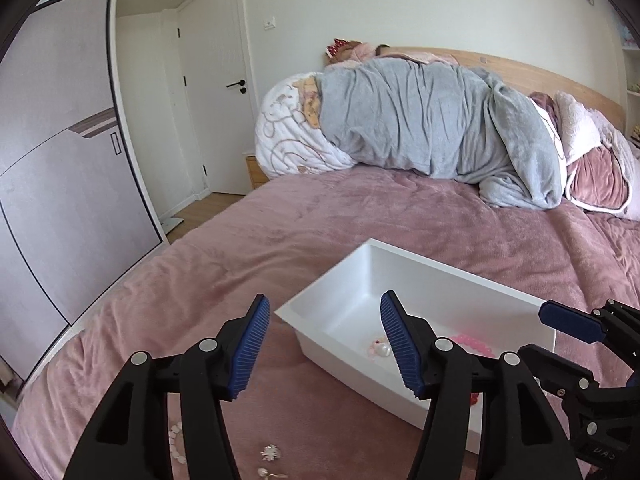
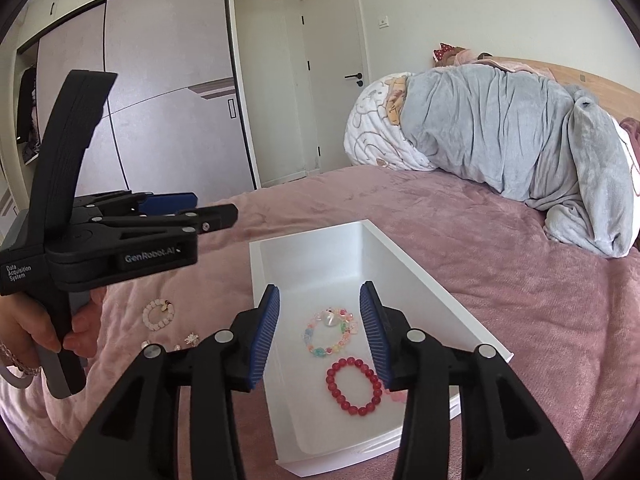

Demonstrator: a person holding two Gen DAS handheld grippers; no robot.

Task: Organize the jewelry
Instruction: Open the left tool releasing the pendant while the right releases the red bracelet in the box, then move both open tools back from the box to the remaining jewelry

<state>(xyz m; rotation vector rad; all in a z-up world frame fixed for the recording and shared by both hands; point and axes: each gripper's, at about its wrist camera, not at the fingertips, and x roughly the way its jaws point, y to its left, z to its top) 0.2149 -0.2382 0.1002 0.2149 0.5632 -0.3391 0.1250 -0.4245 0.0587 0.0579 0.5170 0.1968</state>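
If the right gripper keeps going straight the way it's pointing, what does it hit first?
Most likely the floor of the white tray, near the pastel bracelet. The right gripper has open, empty jaws aimed there, though depth is unclear.

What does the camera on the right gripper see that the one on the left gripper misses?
Only the right wrist view shows the red bead bracelet and pastel bracelet whole in the white tray, plus the person's left hand. Only the left wrist view shows a pink bead strand in the tray. Both share the tray, the white bead bracelet on the pink bedspread, and both grippers, jaws open and empty.
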